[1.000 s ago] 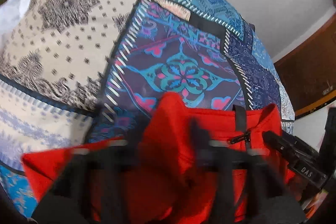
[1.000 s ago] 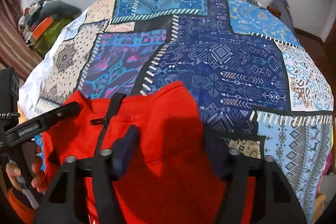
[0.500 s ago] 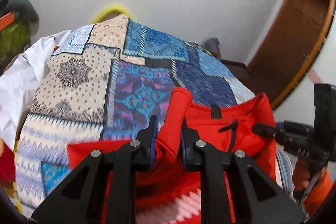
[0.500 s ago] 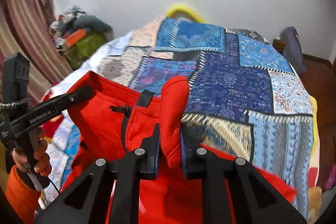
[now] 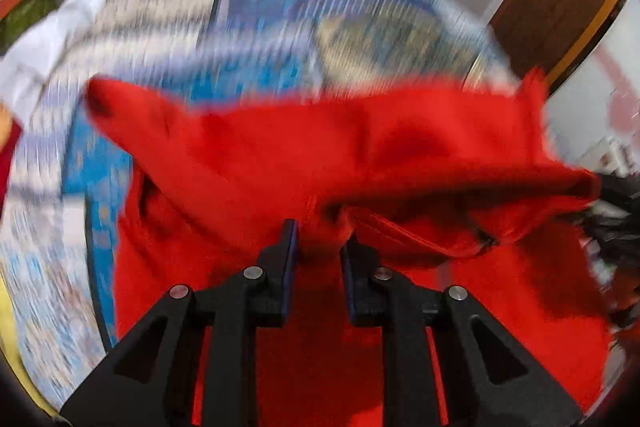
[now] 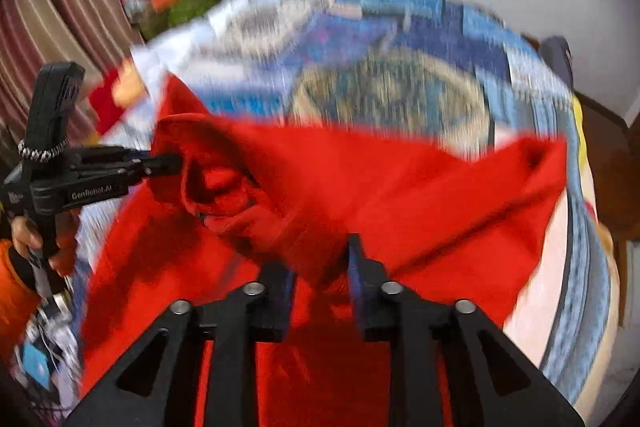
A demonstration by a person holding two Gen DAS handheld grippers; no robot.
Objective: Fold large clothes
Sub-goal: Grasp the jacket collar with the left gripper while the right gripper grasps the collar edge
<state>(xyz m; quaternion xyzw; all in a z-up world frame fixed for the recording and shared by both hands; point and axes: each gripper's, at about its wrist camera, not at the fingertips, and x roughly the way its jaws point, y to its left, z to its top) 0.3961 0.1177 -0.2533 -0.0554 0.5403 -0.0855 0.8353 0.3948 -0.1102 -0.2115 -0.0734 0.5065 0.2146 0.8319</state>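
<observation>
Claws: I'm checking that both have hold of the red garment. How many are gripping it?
2. The left claw pinches a bunch of the red garment at its near edge; the right claw pinches another bunch further along.

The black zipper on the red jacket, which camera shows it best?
The left wrist view: the black zipper shows as a dark pull on the red fabric jacket. In the right wrist view the red fabric jacket hides it in folds.

Red garment (image 5: 360, 147), blue patchwork bedspread (image 6: 400, 39)
</observation>
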